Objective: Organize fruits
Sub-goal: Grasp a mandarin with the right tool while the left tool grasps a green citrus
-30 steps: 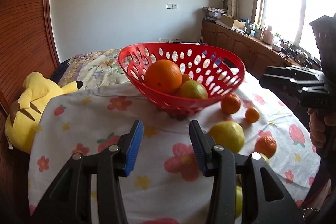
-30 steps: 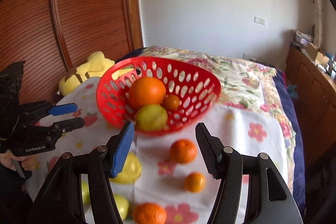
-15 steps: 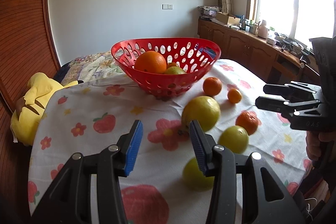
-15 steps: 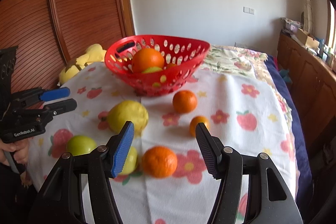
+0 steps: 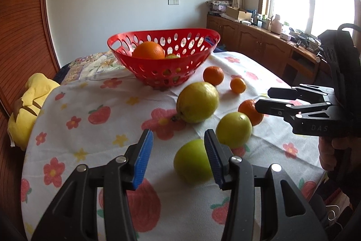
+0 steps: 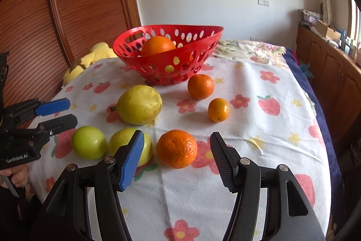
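A red perforated basket (image 5: 158,73) (image 6: 171,69) stands at the far side of the flowered tablecloth, with a large orange (image 5: 147,50) and smaller fruit inside. In front of it lie a big yellow fruit (image 6: 140,104), two green-yellow fruits (image 5: 191,162) (image 5: 233,129) and three oranges. My left gripper (image 5: 178,137) (image 6: 71,112) is open; the nearest green fruit sits just beyond its right finger, untouched. My right gripper (image 6: 177,136) (image 5: 262,98) is open, and the nearest orange (image 6: 177,150) (image 5: 250,111) lies just ahead between its fingers, not pressed.
Two more oranges (image 6: 200,86) (image 6: 218,110) lie right of the big yellow fruit. A yellow plush toy (image 5: 29,103) leans at the table's left edge by a wood-slat wall. A floral bed lies behind; wooden cabinets (image 5: 259,44) line the right. A hand (image 5: 327,150) holds the right gripper.
Both grippers have drawn back from the basket and sunk toward the table, so the loose fruit now lies close in front of them. Neither jaw width changed visibly.
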Motion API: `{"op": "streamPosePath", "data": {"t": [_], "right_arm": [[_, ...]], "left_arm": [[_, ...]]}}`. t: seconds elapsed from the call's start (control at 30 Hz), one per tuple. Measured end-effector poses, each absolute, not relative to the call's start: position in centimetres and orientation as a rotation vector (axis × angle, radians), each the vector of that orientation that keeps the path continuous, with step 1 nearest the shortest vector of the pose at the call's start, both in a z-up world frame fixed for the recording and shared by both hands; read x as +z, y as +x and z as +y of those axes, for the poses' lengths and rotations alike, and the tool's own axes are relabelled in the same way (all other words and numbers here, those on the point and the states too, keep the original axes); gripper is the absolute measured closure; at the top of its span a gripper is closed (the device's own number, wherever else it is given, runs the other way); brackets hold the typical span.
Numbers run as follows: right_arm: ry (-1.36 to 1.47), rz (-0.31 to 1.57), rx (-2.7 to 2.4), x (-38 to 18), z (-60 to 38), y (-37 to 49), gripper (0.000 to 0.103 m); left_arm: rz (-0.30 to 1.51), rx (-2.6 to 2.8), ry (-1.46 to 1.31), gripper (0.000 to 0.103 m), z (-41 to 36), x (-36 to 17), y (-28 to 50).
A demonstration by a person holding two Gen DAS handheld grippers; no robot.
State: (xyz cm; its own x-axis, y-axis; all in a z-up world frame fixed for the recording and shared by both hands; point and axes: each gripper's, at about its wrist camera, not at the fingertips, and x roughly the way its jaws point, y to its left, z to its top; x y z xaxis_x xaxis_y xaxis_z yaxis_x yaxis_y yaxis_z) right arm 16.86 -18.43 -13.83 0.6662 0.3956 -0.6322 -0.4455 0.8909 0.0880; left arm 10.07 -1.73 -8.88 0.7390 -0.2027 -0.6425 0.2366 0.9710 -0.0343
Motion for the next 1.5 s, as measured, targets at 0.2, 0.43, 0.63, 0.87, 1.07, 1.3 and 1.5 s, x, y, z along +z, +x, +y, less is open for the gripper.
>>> {"op": "streamPosePath", "data": {"t": [0.2, 0.43, 0.63, 0.87, 1.07, 1.3, 1.5], "right_arm": [[-0.078, 0.718, 0.476, -14.6, -18.0, 17.2, 0.041], [-0.078, 0.746, 0.463, -15.4, -17.8, 17.9, 0.041], [-0.074, 0.769, 0.456, -16.0, -17.7, 18.5, 0.046], [-0.087, 0.765, 0.470, -15.9, -17.3, 18.0, 0.058], [-0.082, 0.753, 0.465, -15.6, -17.8, 17.5, 0.058], [-0.079, 0.750, 0.461, -15.4, -18.2, 17.4, 0.058], [-0.079, 0.756, 0.461, -15.6, -18.5, 17.2, 0.058]], "left_arm": [[0.708, -0.257, 0.039, 0.053, -1.9, -9.4, 10.0], [0.726, -0.279, 0.038, 0.051, -2.4, -10.1, 10.0], [0.746, -0.298, 0.047, 0.049, -3.1, -10.7, 10.2], [0.778, -0.297, 0.063, 0.049, -3.6, -11.5, 10.6], [0.811, -0.300, 0.062, 0.048, -3.7, -12.1, 11.2], [0.824, -0.312, 0.038, 0.048, -3.3, -12.4, 11.5], [0.808, -0.321, 0.050, 0.050, -3.4, -12.4, 11.2]]}}
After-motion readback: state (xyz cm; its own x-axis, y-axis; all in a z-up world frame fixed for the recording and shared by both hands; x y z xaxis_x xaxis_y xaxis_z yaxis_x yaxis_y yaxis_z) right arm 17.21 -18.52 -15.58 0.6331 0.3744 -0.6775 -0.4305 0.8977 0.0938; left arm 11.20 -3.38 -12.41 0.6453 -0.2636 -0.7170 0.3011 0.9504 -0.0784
